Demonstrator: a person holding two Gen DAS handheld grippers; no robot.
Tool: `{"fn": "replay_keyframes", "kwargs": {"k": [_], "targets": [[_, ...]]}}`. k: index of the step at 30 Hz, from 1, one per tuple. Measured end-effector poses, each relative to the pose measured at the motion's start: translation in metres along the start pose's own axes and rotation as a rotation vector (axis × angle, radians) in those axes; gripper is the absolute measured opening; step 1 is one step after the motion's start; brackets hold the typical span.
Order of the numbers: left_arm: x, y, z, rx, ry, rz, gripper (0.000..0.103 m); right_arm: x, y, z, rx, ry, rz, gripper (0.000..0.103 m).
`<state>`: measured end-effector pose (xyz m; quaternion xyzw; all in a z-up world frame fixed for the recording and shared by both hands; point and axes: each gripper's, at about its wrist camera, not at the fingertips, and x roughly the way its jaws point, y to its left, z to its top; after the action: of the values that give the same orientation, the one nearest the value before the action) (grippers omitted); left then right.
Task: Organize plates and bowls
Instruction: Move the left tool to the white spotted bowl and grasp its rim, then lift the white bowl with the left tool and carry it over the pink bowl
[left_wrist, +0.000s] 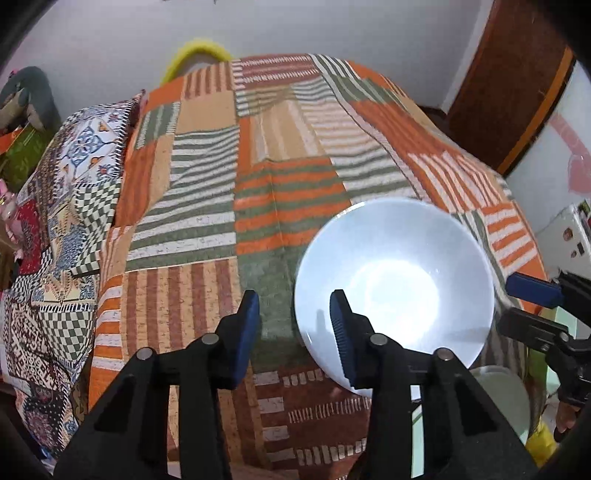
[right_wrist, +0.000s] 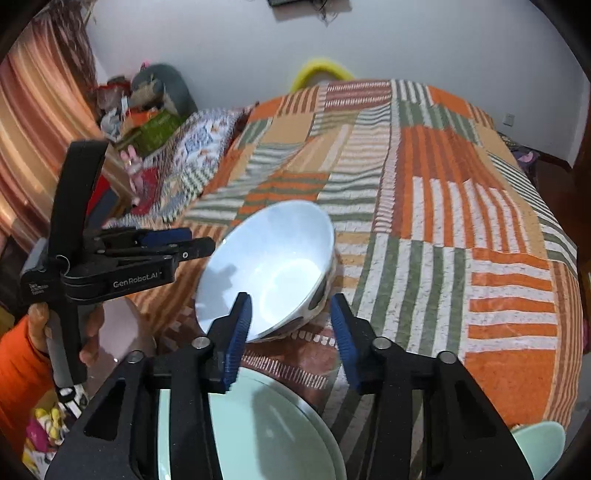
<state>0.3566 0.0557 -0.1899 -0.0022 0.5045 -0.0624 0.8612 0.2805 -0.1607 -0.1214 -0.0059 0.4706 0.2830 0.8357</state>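
A white bowl (left_wrist: 395, 280) lies on the patchwork bedspread (left_wrist: 229, 184) near the bed's foot. In the right wrist view the bowl (right_wrist: 280, 266) is tilted, its mouth facing left. My left gripper (left_wrist: 294, 299) straddles the bowl's left rim, one finger over the inside and the other outside. Bedspread shows between the outer pad and the rim, so the jaws stand open. My right gripper (right_wrist: 291, 299) is open at the bowl's near side, with the bowl's lower edge between its fingertips. From the left wrist, the right gripper (left_wrist: 505, 302) sits just off the bowl's right rim.
A pale green plate (right_wrist: 258, 424) lies under the right gripper, and another pale green dish (right_wrist: 539, 443) sits at the bottom right. A hand in an orange sleeve (right_wrist: 22, 369) holds the left gripper (right_wrist: 201, 240). A patterned pillow (left_wrist: 74, 184) lies to the left.
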Motion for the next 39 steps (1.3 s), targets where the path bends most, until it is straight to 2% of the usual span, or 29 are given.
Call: {"fn": "replay_keyframes", "kwargs": {"k": [4,9,13,15,18,20,25,32,39], "targets": [[0.01,-0.003,-0.001,0.026,0.031,-0.009,0.038,0.013,0.001,0.004,-0.009,0.023,-0.019,0.035],[0.024,0.001,-0.002,0.008,0.063,-0.022,0.038,0.025,-0.002,0.002,0.009,0.053,-0.02,0.035],[0.03,0.003,-0.004,-0.003,0.084,-0.056,0.028,0.029,-0.002,0.0,0.008,0.066,-0.01,0.031],[0.029,0.0,-0.007,0.011,0.079,-0.077,0.024,0.028,-0.003,0.0,0.007,0.055,-0.002,0.03],[0.023,-0.008,-0.011,0.048,0.049,-0.037,0.023,0.028,-0.004,0.0,0.007,0.048,-0.01,0.028],[0.018,-0.009,-0.013,0.043,0.04,-0.038,0.023,0.028,-0.004,-0.001,0.005,0.045,-0.017,0.026],[-0.006,-0.01,-0.018,0.037,-0.013,-0.063,0.023,0.021,0.0,-0.007,-0.009,0.028,-0.034,0.023],[-0.057,-0.015,-0.03,0.054,-0.112,-0.078,0.023,-0.005,0.004,-0.007,0.002,-0.026,-0.011,0.02],[-0.119,-0.013,-0.055,0.063,-0.21,-0.06,0.021,-0.041,0.032,-0.006,-0.047,-0.094,-0.001,0.018]]}}
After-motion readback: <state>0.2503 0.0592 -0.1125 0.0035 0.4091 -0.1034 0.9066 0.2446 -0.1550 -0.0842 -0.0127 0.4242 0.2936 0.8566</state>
